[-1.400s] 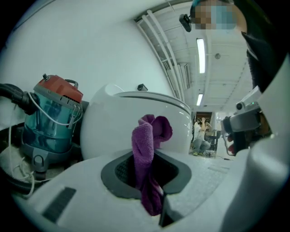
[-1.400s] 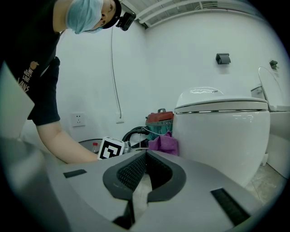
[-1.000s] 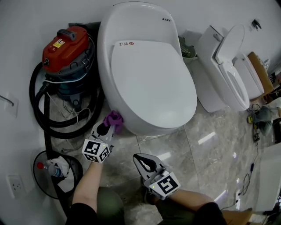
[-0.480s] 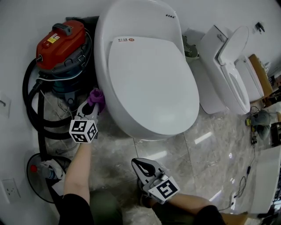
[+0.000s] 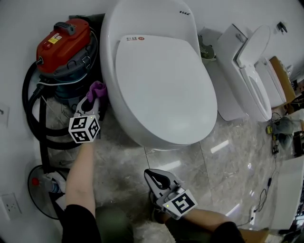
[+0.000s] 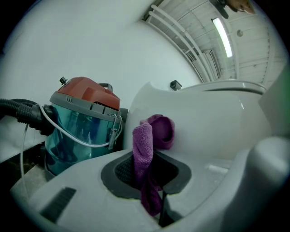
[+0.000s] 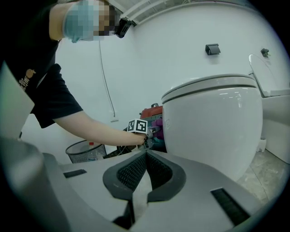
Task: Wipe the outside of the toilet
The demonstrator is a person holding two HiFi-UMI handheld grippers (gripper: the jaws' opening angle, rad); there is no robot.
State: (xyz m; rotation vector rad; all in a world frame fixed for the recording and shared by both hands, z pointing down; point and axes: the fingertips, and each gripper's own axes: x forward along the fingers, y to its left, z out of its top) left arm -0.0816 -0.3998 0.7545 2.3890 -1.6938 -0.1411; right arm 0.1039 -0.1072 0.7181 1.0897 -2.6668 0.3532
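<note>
White walls — glossy grey marble floor

Bright, even light falls from a ceiling strip lamp; glare streaks the glossy floor; fisheye edges darken.

A large white toilet with its lid shut is seen in the middle of the floor. A crumpled purple cloth is held against its left outer wall, towards the far end, pinched between the jaws of the left gripper.
</note>
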